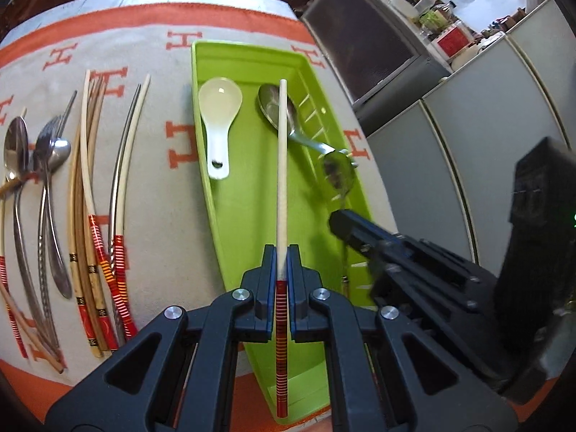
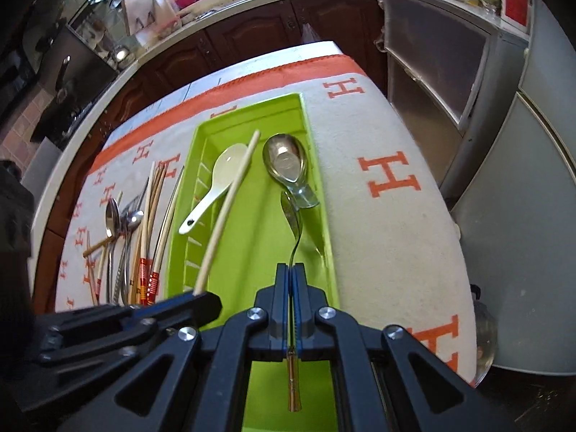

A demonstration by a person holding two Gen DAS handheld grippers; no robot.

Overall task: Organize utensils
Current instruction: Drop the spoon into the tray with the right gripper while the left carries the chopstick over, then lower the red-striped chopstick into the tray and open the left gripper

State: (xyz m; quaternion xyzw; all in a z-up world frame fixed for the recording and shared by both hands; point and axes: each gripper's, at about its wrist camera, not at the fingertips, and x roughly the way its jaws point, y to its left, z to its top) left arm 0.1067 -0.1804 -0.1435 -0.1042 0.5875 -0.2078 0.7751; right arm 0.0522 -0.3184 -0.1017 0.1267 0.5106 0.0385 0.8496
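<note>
My left gripper (image 1: pixel 282 252) is shut on a pale chopstick (image 1: pixel 281 165) with a red striped end, held above the green tray (image 1: pixel 234 212). My right gripper (image 2: pixel 291 270) is shut on a metal spoon (image 2: pixel 292 216) with a copper handle end, over the tray's right side; the same spoon (image 1: pixel 336 174) and right gripper (image 1: pixel 342 221) show in the left wrist view. In the tray (image 2: pixel 252 252) lie a white ceramic spoon (image 2: pixel 219 183) and a large metal spoon (image 2: pixel 288 165). The left gripper (image 2: pixel 205 300) with the chopstick (image 2: pixel 230 205) appears at lower left.
Loose chopsticks (image 1: pixel 90 194) and several metal spoons and forks (image 1: pixel 43 187) lie on the orange-and-cream cloth (image 1: pixel 162 187) left of the tray. The table edge drops off on the right toward grey cabinets (image 1: pixel 450 165). A kitchen counter (image 2: pixel 216 3) runs behind the table.
</note>
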